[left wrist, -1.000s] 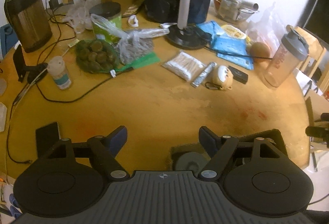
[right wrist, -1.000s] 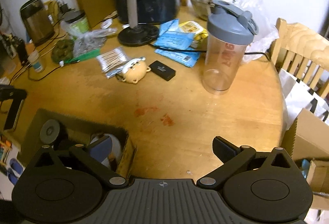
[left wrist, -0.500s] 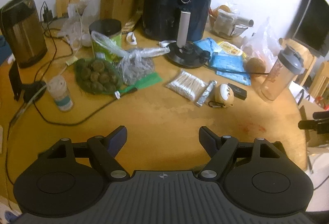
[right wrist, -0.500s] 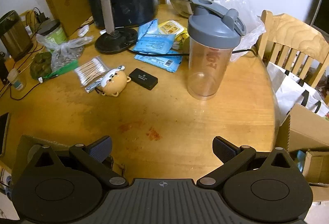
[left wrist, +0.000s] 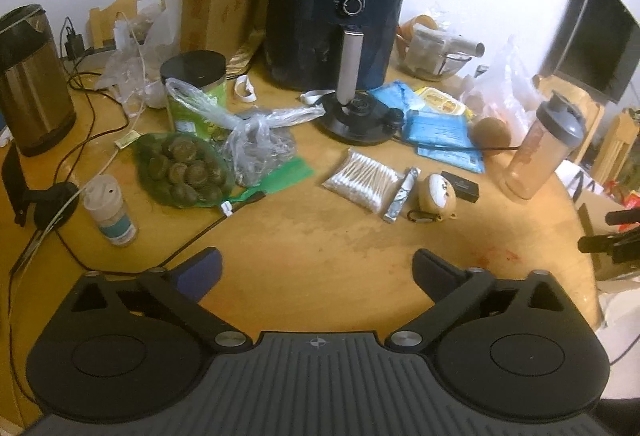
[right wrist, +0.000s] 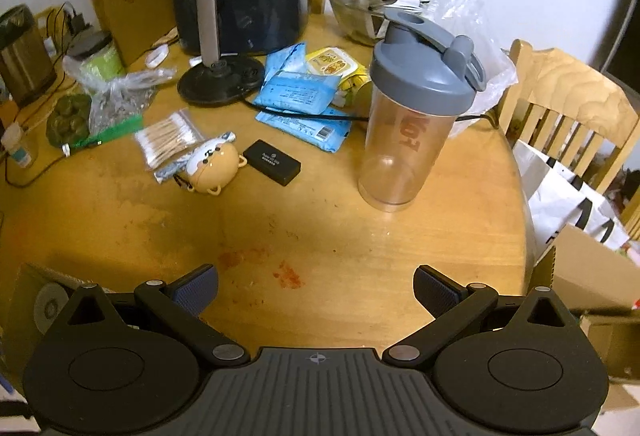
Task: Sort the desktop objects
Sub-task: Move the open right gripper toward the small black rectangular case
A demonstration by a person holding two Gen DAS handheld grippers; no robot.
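Over a crowded round tabletop, my left gripper hangs with its jaws spread wide and nothing between them; they have just been opening further, having stood noticeably narrower half a second ago. My right gripper is likewise apart and empty above bare wood. A second ago the left view looked down into a dark opening with a round disc at the near edge of the table; that opening has now dropped out of its frame, and the view has lifted toward the clutter at the far side. I read this as one drop-off finished and both hands free to pick the next thing, with most of the sorting still ahead. The things left to sort lie in a loose row past mid-table: a bag of cotton swabs, a silver tube just beside it, a bear-shaped case and a small black box, with a shaker bottle standing apart toward the right edge. Only the right view shows the cardboard box at the near left rim with a disc inside it, plus the wooden chair and the cartons beyond the table's right side. Only the left view takes in the whole left end: the kettle, a small white bottle, the netted bag of green rounds and the black cable trailing across the wood.
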